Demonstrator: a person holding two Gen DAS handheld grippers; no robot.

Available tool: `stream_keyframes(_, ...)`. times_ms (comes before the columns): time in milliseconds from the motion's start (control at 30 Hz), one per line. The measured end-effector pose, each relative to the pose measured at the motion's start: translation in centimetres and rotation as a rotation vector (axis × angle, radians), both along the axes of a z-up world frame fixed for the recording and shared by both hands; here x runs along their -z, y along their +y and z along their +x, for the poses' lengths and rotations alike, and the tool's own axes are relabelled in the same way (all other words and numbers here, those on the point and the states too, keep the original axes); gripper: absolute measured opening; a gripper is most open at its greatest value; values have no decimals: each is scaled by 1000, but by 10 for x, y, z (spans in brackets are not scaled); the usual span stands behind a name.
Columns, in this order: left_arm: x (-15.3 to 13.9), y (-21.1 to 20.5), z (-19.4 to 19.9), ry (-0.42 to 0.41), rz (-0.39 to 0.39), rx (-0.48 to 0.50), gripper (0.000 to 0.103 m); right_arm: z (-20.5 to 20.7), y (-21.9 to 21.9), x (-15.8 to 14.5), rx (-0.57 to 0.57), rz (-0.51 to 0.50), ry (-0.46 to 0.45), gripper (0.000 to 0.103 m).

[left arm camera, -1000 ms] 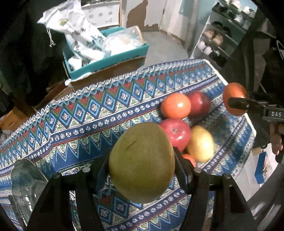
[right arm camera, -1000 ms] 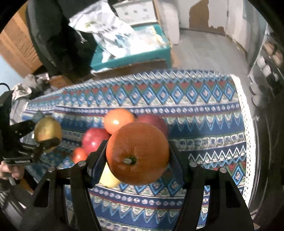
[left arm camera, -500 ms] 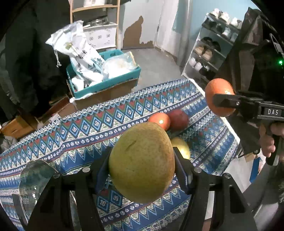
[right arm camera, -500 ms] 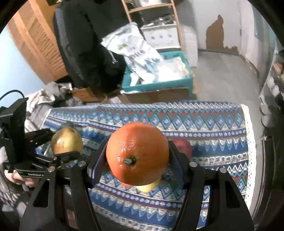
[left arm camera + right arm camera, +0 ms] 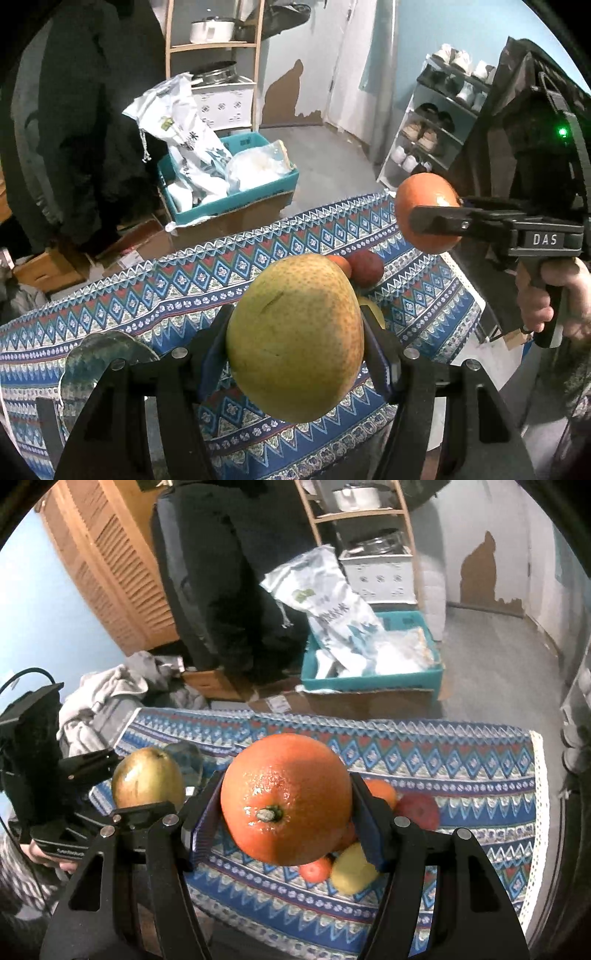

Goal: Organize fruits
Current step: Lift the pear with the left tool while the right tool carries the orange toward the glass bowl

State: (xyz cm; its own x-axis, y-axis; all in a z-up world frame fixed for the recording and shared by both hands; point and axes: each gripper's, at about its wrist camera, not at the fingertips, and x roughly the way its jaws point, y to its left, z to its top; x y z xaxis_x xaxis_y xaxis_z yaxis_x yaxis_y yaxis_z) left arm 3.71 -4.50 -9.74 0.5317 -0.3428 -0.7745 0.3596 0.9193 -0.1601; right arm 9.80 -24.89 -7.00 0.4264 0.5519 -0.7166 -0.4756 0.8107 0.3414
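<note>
My left gripper [image 5: 295, 343] is shut on a yellow-green pear [image 5: 291, 336], held well above the patterned tablecloth [image 5: 177, 284]. My right gripper [image 5: 286, 805] is shut on a large orange [image 5: 286, 797], also raised over the cloth. Each view shows the other hand: the orange [image 5: 426, 212] at the right, the pear [image 5: 147, 779] at the left. On the cloth lie a red apple [image 5: 366, 266], a small orange [image 5: 380, 792], another red apple [image 5: 419, 810], a lemon [image 5: 351, 871] and a small tangerine [image 5: 316, 869].
A clear glass bowl [image 5: 96, 362] sits on the cloth at the left. Beyond the table stand a teal crate [image 5: 236, 192] with bags on a cardboard box, a shoe rack [image 5: 432, 125], a wooden shelf [image 5: 214, 48] and dark hanging coats. A pile of clothes [image 5: 122, 694] lies at the left.
Both grippers have risen with their fruit, and the table and the loose fruits now look smaller and lower. More of the room behind has come into view.
</note>
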Motion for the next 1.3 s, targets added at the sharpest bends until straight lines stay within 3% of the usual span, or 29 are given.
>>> stream_keyframes(200,-6,16,-8,-30,6,-22,67,1,28,-6,-45,8,-9,65)
stream_keyframes(733,-1,90,-23,-12,-40,-158,67,2,110,4,-172,14,27,65)
stream_keyframes(1300,34,175,-38,46,-42,-332,67,12,217,37,-304,-3,130,65)
